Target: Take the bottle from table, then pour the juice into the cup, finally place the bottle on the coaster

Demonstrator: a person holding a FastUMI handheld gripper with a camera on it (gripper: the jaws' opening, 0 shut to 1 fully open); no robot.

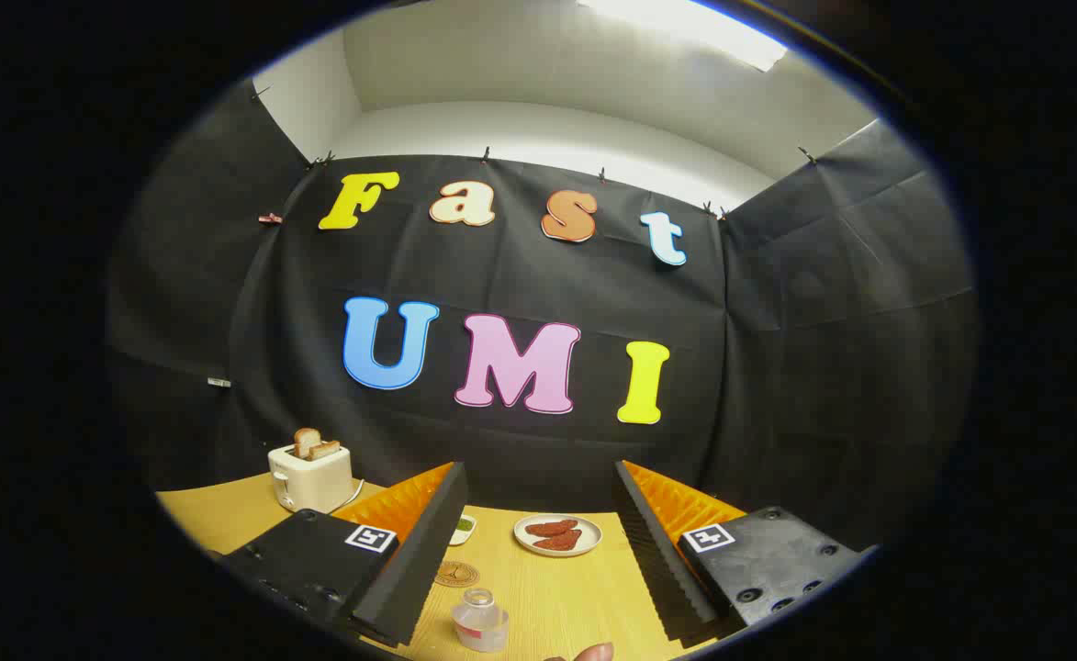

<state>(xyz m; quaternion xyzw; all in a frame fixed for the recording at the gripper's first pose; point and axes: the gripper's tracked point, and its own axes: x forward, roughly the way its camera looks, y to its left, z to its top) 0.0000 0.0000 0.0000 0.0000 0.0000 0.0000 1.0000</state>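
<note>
on the pale wooden surface (pixel 584 588), between the two spread fingers of the gripper (pixel 538 565), stands a small clear plastic bottle (pixel 480 621) with a little pinkish liquid in its base, upright and near the front edge. the gripper is wide apart, holding nothing, and neither finger touches the bottle, which sits closer to the left finger. just beyond the bottle, next to the left finger's inner face, lies a round flat brown coaster (pixel 456 575). farther back, towards the surface's far edge, rests a white round plate (pixel 557 534) carrying two reddish-brown pieces of food, roughly midway between the fingers. a small white dish (pixel 462 528) with something green in it peeks out beside the left finger's tip, near the far edge. at the far left corner of the surface stands a cream-coloured toaster (pixel 310 476) with two slices of browned bread standing up in its slots. a fingertip (pixel 590 653) shows at the front edge, just right of the bottle.
</note>
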